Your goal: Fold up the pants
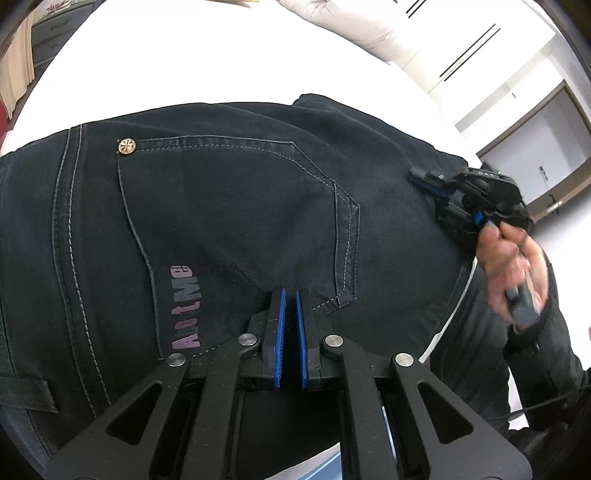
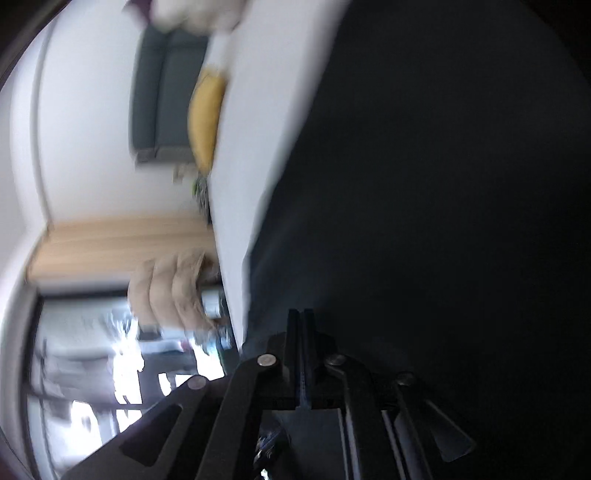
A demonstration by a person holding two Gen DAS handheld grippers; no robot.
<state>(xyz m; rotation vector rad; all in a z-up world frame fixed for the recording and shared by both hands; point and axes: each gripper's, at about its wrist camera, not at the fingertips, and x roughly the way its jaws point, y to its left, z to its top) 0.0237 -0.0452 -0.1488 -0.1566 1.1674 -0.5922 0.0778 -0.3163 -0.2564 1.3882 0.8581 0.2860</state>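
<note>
Dark navy jeans (image 1: 229, 206) lie folded on a white bed (image 1: 177, 59), back pocket with pink lettering facing up. My left gripper (image 1: 291, 295) sits low over the pocket's lower edge, its blue pads nearly together with a narrow gap and nothing visibly pinched between them. My right gripper (image 1: 424, 177) shows at the right of the left wrist view, held by a hand, its tips at the jeans' right edge. In the blurred right wrist view the right gripper (image 2: 301, 314) is shut against the dark jeans (image 2: 443, 184); a pinch of cloth cannot be made out.
A beige quilt (image 1: 354, 26) lies at the bed's far side. A wardrobe and a door (image 1: 535, 147) stand to the right. The right wrist view shows a grey panel (image 2: 162, 99), a yellow object (image 2: 207, 118) and wooden furniture (image 2: 122, 247).
</note>
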